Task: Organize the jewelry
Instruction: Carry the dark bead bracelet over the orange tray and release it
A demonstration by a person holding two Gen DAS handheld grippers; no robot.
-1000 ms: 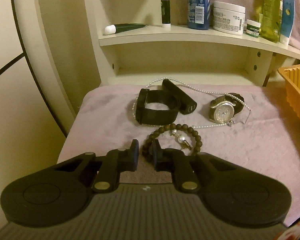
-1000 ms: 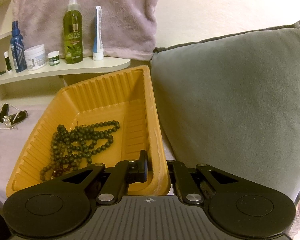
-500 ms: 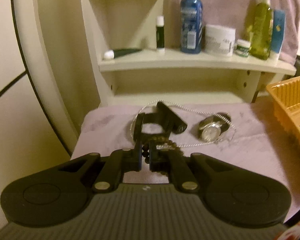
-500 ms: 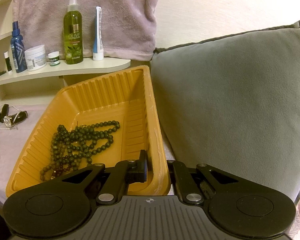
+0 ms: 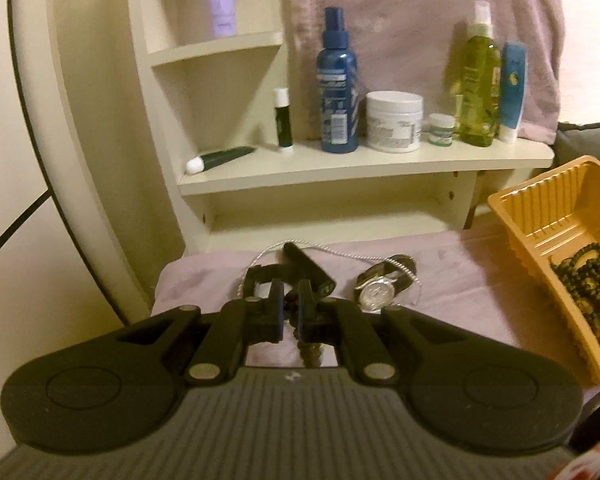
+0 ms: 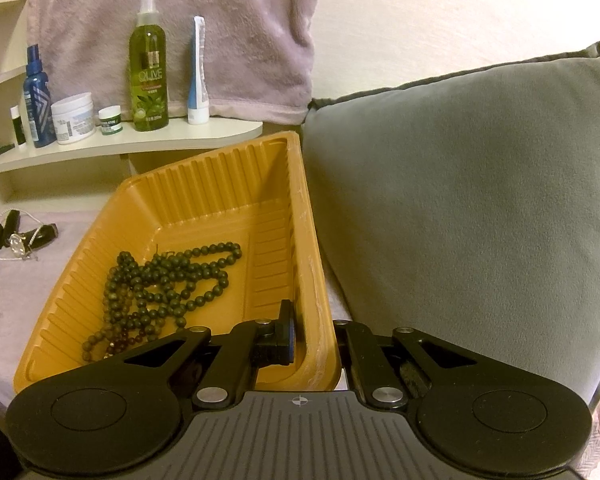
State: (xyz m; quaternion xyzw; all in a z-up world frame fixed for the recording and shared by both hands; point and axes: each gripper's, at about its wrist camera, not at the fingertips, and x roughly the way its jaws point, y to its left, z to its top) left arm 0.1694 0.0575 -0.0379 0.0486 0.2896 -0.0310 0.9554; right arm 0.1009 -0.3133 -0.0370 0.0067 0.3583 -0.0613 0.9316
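My left gripper is shut on a dark bead bracelet, which hangs between the fingers above the mauve cloth. On the cloth behind lie a black strap band, a silver watch and a thin silver chain. My right gripper is shut on the right wall of the orange tray, one finger inside and one outside. A long green bead necklace lies in the tray, which also shows in the left wrist view.
A cream shelf behind the cloth holds a blue bottle, a white jar, a green spray bottle and tubes. A grey cushion stands right of the tray. A mauve towel hangs behind.
My left gripper closed on the bead bracelet and lifted it off the cloth, rising and pulling back. The right gripper and tray have not moved.
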